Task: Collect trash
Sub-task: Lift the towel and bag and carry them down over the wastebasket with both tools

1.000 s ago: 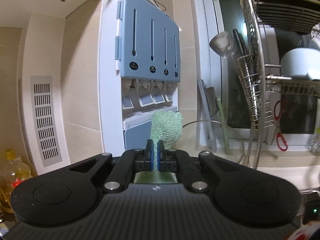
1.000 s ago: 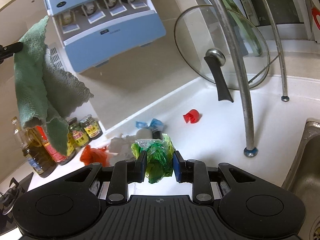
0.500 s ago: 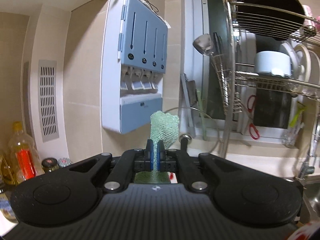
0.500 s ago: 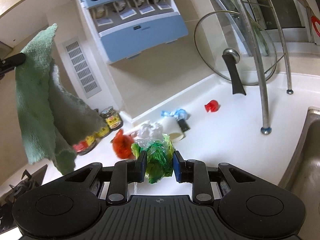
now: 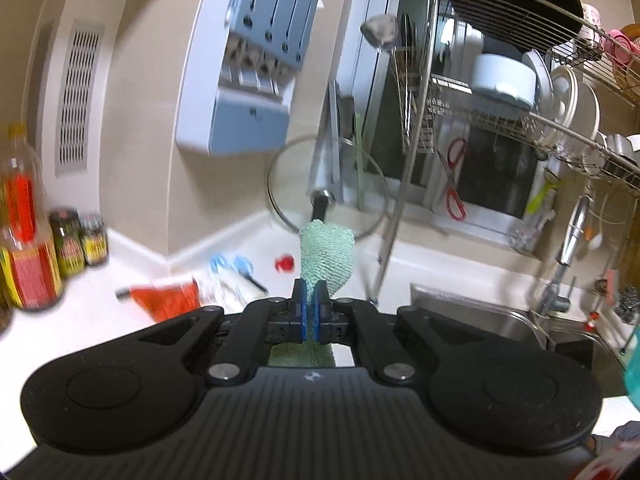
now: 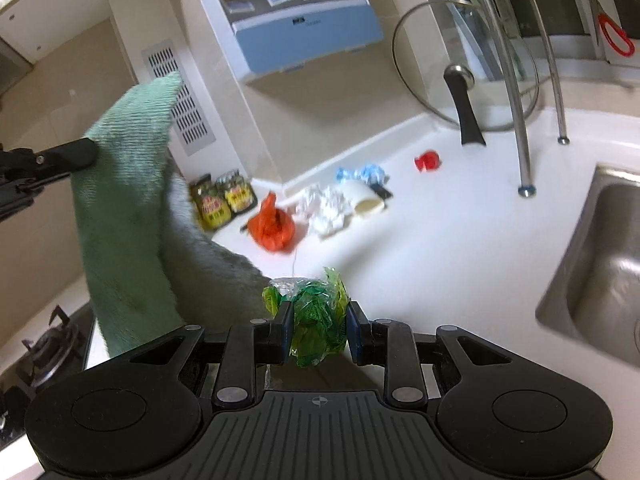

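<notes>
Both claws loaded over the kitchen counter.

Right gripper (image 6: 318, 330) is clamped on a crumpled green plastic wrapper (image 6: 316, 320); left gripper (image 5: 311, 312) is pinched tight on a green cloth (image 5: 327, 258). Ahead of the right claw, on the white counter (image 6: 440, 240), lie an orange bag (image 6: 272, 226), white crumpled paper (image 6: 326, 208), a blue wrapper (image 6: 360, 173) and a red scrap (image 6: 427, 160). Jar labels (image 6: 222, 202) beyond are too blurred to read.
</notes>
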A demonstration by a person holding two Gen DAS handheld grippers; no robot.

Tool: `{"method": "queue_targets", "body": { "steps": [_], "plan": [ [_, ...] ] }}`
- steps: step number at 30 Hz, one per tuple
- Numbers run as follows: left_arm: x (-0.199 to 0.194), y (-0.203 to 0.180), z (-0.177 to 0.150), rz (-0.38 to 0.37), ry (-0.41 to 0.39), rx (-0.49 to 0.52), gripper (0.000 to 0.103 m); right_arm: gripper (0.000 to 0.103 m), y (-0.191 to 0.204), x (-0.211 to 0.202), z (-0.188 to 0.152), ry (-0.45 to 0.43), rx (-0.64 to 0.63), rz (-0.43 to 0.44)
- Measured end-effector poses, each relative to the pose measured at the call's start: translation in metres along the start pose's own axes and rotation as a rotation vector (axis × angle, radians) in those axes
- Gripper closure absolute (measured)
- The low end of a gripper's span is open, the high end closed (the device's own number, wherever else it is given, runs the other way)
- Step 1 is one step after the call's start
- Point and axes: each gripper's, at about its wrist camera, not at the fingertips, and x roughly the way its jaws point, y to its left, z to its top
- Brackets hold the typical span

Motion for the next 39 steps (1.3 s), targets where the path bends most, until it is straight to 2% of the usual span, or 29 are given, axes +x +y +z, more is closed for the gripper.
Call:
{"method": "queue_targets", "body": {
  "steps": [11, 22, 27, 34, 39],
  "plan": [
    [0.018, 0.007, -0.061, 0.004, 0.127, -0.078, 0.100, 0.075, 0.002, 0.005, -0.055, 0.143, -0.009, -0.033],
    [0.043, 0.014, -0.131, 0.068, 0.271, -0.204, 0.101, 0.075, -0.016, 0.022, -0.108, 0.289, -0.058, -0.070],
    [0.053, 0.013, -0.158, 0.089, 0.323, -0.252, 0.101, 0.075, -0.028, 0.024, -0.123, 0.326, -0.060, -0.080],
    [0.075, 0.018, -0.183, 0.118, 0.334, -0.291, 0.101, 0.075, -0.043, 0.024, -0.132, 0.354, -0.046, -0.097],
    [0.096, 0.034, -0.201, 0.170, 0.323, -0.312, 0.101, 0.075, -0.045, 0.032, -0.135, 0.353, -0.052, -0.102]
  ]
}}
